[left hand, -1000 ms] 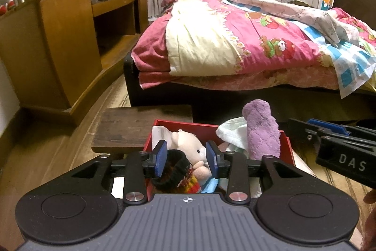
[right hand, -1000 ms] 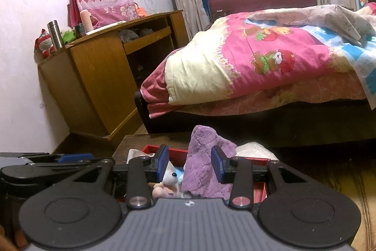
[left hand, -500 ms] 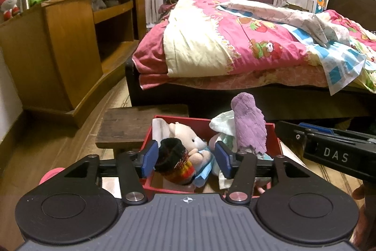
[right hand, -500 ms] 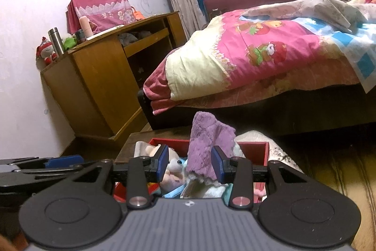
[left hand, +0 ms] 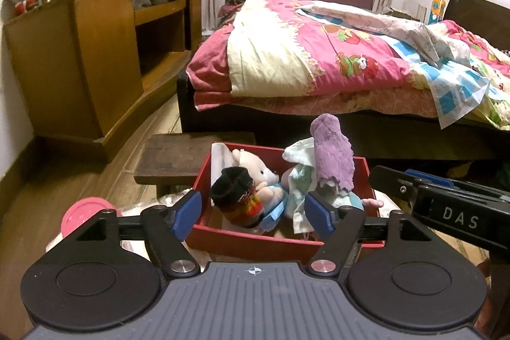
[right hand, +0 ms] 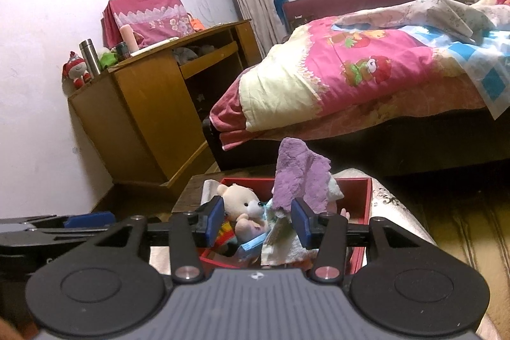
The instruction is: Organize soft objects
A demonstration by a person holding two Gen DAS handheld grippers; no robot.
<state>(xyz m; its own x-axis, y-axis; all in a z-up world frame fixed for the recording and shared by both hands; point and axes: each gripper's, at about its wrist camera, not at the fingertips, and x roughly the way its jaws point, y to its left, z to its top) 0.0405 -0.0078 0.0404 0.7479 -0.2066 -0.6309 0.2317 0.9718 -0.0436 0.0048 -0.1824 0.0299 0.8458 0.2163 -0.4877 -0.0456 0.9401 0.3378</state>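
Observation:
A red box (left hand: 280, 239) stands on a pale patterned surface and holds soft things: a cream teddy bear (left hand: 255, 169), a black knitted item with striped trim (left hand: 236, 195), a white-green cloth (left hand: 299, 180) and a purple fuzzy towel (left hand: 333, 155) standing upright. My left gripper (left hand: 253, 214) is open and empty, just before the box's near wall. My right gripper (right hand: 257, 222) is open and empty, pulled back from the box (right hand: 360, 212); the bear (right hand: 244, 206) and towel (right hand: 299, 177) show between its fingers.
A low dark wooden stool (left hand: 178, 155) stands behind the box. A pink round lid (left hand: 84, 212) lies to the left. A wooden cabinet (left hand: 95, 53) stands by the left wall. A bed with a pink quilt (left hand: 334, 59) fills the back right.
Both grippers opened wider and drew back from the box. The left let go of the black knitted item, the right let go of the purple towel; both rest in the box.

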